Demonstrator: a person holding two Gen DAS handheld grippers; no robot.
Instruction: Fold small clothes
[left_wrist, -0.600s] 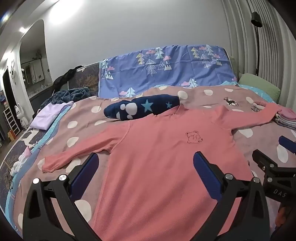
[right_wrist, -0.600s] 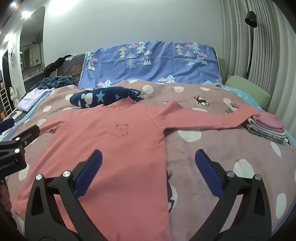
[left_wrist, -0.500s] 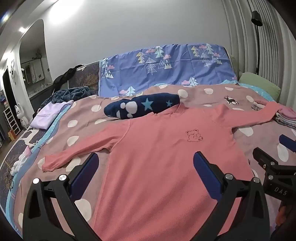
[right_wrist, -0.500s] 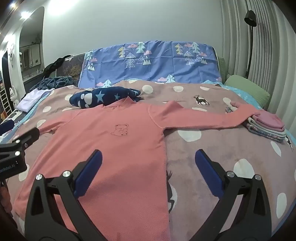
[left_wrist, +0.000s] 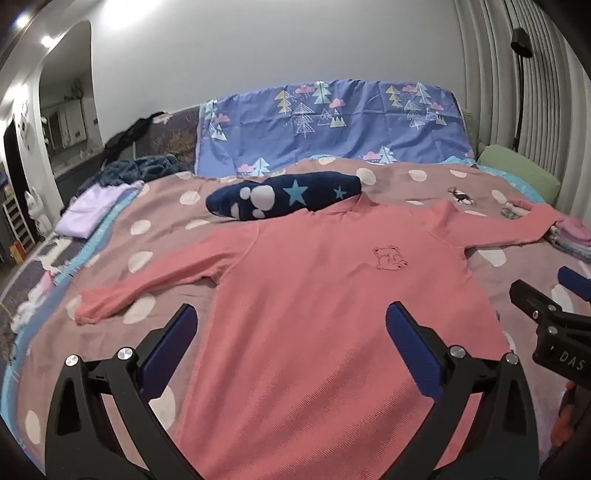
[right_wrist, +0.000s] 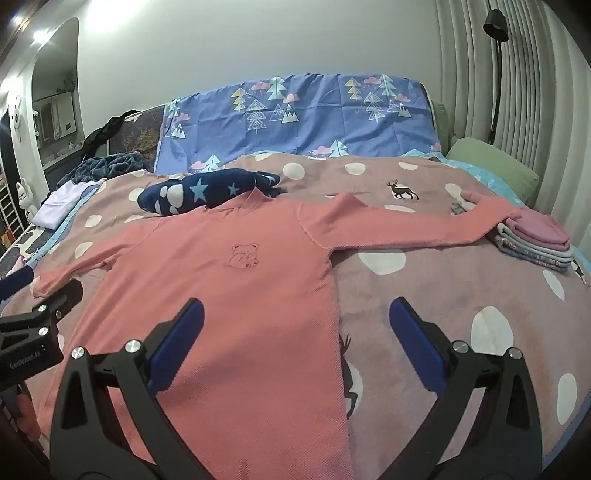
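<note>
Between the spread jaws of the left gripper (left_wrist: 291, 325), which is hanging released above the bed, the pink long-sleeved shirt (left_wrist: 325, 295) is lying flat, front up, both sleeves stretched outward. The right gripper (right_wrist: 295, 321) is likewise standing wide open and gripping nothing, its jaws straddling the shirt's right side edge. Beyond the collar a navy star-patterned garment (right_wrist: 207, 194) is touching the shirt. Past the right sleeve cuff a stack of folded clothes (right_wrist: 535, 240) is sitting on the polka-dot blanket (right_wrist: 461, 280).

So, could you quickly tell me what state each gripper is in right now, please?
Left gripper: open, holding nothing, above the pink top.
Right gripper: open, holding nothing.
</note>
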